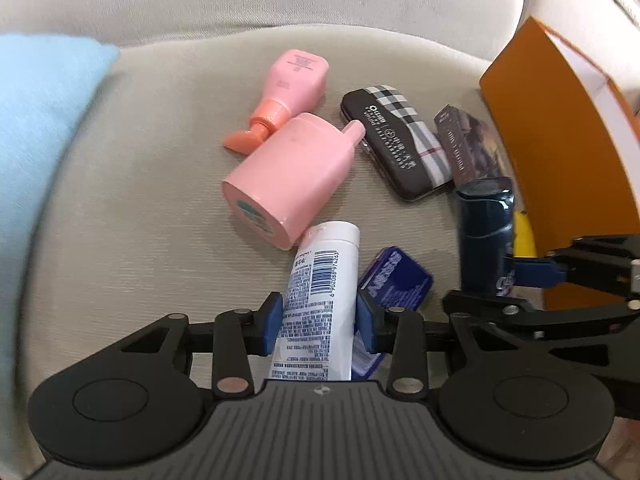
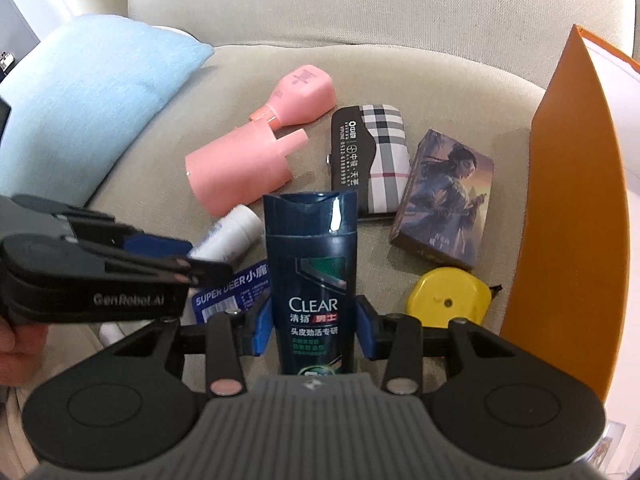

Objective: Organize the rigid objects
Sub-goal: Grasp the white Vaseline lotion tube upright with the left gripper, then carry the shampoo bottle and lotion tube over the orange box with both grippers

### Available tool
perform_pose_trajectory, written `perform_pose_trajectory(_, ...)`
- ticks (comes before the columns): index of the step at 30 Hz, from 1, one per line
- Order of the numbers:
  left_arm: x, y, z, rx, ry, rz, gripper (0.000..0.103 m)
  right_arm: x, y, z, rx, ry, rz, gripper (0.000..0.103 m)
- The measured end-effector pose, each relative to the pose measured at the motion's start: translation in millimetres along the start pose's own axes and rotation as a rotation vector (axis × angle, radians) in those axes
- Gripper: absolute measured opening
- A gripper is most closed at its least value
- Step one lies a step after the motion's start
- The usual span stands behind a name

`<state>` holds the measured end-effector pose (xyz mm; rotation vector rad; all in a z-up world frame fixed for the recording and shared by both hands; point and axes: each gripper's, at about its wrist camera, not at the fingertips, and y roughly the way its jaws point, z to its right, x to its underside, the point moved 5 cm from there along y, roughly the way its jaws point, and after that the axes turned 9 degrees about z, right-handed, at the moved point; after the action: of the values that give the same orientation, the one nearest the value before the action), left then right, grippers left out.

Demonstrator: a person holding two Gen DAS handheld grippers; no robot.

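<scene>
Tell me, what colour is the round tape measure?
Yellow: the round tape measure shows best in the right wrist view.

Dark blue bottle (image 2: 313, 280): it is showing the big word "CLEAR" in white, with Chinese words under it that are reading 清扬, 男士 and 头皮劲活专研.
Blue packet (image 2: 236, 294): it is showing "SUPER DEER" and the Chinese 小鹿, with a small bar code below.
Left gripper's (image 2: 210, 258) black side: it is showing "GenRobot.AI" in grey letters.
White tube (image 1: 320, 300): it is showing a bar code with the numbers 6 902088 974263 beside it; the small blue print is too tiny to read.
Black and checked case (image 2: 368, 160): it is showing white Chinese words and a phone number that looks like 0512-63889999.
Pink bottles: their print is too blurry to read.
</scene>
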<state>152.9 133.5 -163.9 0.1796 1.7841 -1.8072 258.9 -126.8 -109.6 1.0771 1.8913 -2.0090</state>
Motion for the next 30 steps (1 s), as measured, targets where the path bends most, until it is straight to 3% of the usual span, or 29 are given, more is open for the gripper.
perform_pose_trajectory(4,4,14,-2,-0.049,0.007,-0.041,0.044,7,-2,2,0.009,0.025,-0.011,0.043)
perform_pose_trajectory(6,-1,19,0,-0.069,0.011,-0.025,0.044,9,0,4,0.025,0.033,-0.016,0.043)
perform_pose_trajectory(8,1,29,7,-0.139,0.081,-0.044,0.036,9,3,4,0.036,0.037,-0.018,0.043)
perform_pose_trajectory(10,3,31,12,-0.16,0.121,-0.039,0.027,9,4,4,0.043,0.034,-0.021,0.043)
perform_pose_trajectory(11,1,27,12,-0.143,0.113,-0.018,0.023,9,5,3,0.049,0.036,-0.023,0.043)
perform_pose_trajectory(23,-7,-45,12,0.021,-0.075,0.138,0.023,3,-34,5,0.055,0.066,0.051,0.043)
perform_pose_trajectory(30,-17,-84,41,0.093,-0.064,0.231,0.023,-9,-80,1,0.05,0.089,0.16,0.043)
